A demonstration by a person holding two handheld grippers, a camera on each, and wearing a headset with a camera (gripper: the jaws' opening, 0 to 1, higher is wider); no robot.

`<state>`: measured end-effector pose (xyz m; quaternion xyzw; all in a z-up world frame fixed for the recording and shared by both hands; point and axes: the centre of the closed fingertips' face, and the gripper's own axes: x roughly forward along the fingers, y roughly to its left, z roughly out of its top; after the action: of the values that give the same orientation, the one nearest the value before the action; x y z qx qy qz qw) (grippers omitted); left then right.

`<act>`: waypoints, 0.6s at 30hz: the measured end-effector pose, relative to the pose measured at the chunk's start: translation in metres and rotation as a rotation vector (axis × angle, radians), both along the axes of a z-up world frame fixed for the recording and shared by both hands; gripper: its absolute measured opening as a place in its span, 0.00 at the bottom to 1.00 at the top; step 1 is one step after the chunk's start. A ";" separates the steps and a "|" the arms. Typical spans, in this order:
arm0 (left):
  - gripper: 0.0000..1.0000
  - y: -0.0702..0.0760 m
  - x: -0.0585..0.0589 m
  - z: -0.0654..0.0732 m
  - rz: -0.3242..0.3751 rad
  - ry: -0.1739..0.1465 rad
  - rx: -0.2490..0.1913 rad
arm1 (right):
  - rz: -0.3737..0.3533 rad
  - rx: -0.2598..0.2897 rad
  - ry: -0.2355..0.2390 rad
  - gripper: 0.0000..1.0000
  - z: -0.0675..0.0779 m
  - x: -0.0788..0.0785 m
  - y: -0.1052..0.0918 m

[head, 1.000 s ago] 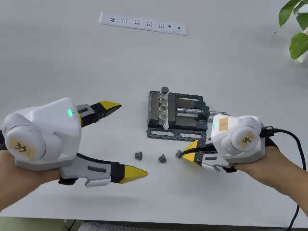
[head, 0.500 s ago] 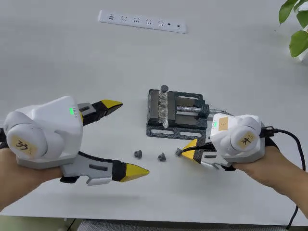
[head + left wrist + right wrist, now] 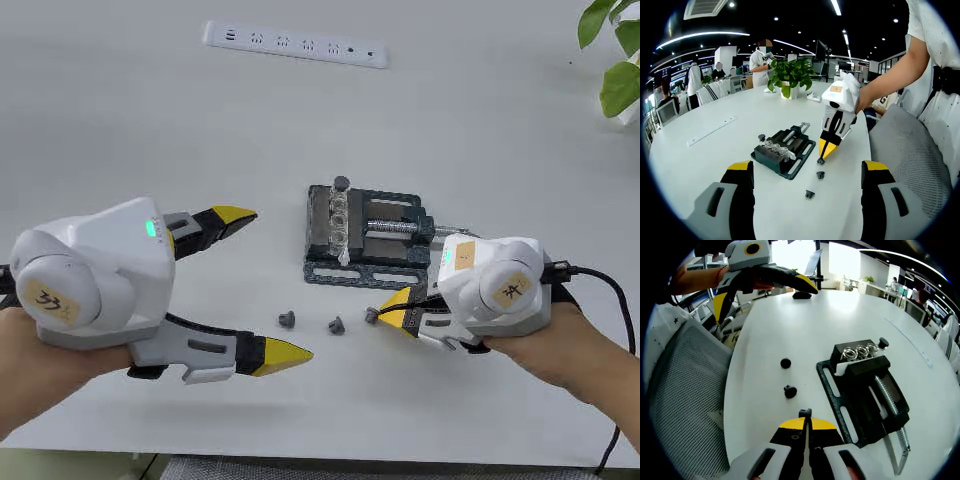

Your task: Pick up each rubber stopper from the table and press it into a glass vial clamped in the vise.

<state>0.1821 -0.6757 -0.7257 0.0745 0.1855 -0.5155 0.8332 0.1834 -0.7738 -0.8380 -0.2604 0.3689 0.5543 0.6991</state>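
- Over the last second little has moved: the right gripper [image 3: 384, 316] has stayed low by the vise [image 3: 362, 271], and the left gripper [image 3: 279, 283] has edged slightly toward the middle of the head view.
- The right gripper's jaws are nearly closed, pinching the held stopper [image 3: 372, 315] at their yellow tips, just above the surface [image 3: 150, 120].
- Beyond those tips and to one side stands the vise, its near base edge close to the held stopper but not touching it.
- The vials [image 3: 341, 222] stand in a row between the vise's clamping faces; the one at the far end carries a dark cap.
- The left gripper's jaws are spread wide and grip nothing.
- Two loose stoppers [image 3: 287, 321] [image 3: 336, 326] lie between the two grippers, just ahead of the left gripper's lower jaw and well apart from its upper jaw.
- Open surface runs ahead of the left jaws to the power strip [image 3: 296, 46] at the far side.
- The surface's near edge runs just below both hands.
- A plant [image 3: 615, 60] stands at the far right corner, well apart from the right jaws.
- A cable [image 3: 610, 290] trails from the right gripper's rear over the near edge.
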 end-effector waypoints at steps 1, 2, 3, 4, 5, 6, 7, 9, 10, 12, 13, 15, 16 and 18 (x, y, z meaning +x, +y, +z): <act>0.88 0.000 0.000 0.000 0.000 -0.001 0.001 | 0.000 0.000 -0.001 0.00 0.000 0.000 0.000; 0.87 0.000 0.000 0.000 0.001 -0.001 0.004 | -0.004 0.002 -0.003 0.00 0.000 0.000 -0.001; 0.87 0.000 0.000 0.000 0.000 -0.001 0.005 | -0.008 0.004 -0.003 0.00 0.001 0.000 -0.001; 0.87 -0.001 0.001 0.000 0.001 -0.002 0.006 | -0.013 0.008 -0.002 0.00 0.002 0.000 -0.001; 0.87 -0.001 0.001 0.002 0.002 -0.007 0.005 | -0.020 0.012 -0.009 0.00 0.005 0.000 -0.001; 0.86 -0.002 0.001 0.002 0.004 -0.008 0.003 | -0.025 0.017 -0.012 0.00 0.007 0.000 -0.002; 0.86 -0.003 0.002 0.004 0.006 -0.009 0.001 | -0.035 0.026 -0.017 0.00 0.011 0.001 -0.002; 0.85 -0.004 0.002 0.005 0.007 -0.013 -0.001 | -0.049 0.038 -0.031 0.00 0.018 0.003 -0.003; 0.85 -0.006 0.002 0.007 0.007 -0.020 0.000 | -0.067 0.049 -0.041 0.00 0.024 0.004 -0.004; 0.83 -0.009 0.002 0.012 0.009 -0.028 -0.003 | -0.098 0.075 -0.059 0.00 0.037 0.006 -0.004; 0.83 -0.010 0.003 0.015 0.011 -0.035 -0.004 | -0.110 0.084 -0.066 0.00 0.042 0.007 -0.003; 0.81 -0.013 0.004 0.020 0.013 -0.043 -0.009 | -0.146 0.111 -0.086 0.00 0.058 0.009 -0.003; 0.80 -0.015 0.005 0.022 0.015 -0.051 -0.007 | -0.161 0.126 -0.095 0.00 0.064 0.010 -0.002; 0.77 -0.018 0.007 0.031 0.018 -0.085 -0.011 | -0.189 0.150 -0.117 0.00 0.079 0.012 -0.001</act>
<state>0.1890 -0.6941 -0.6948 0.0899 0.1476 -0.5053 0.8454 0.1952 -0.7747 -0.7589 -0.2032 0.3081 0.4959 0.7860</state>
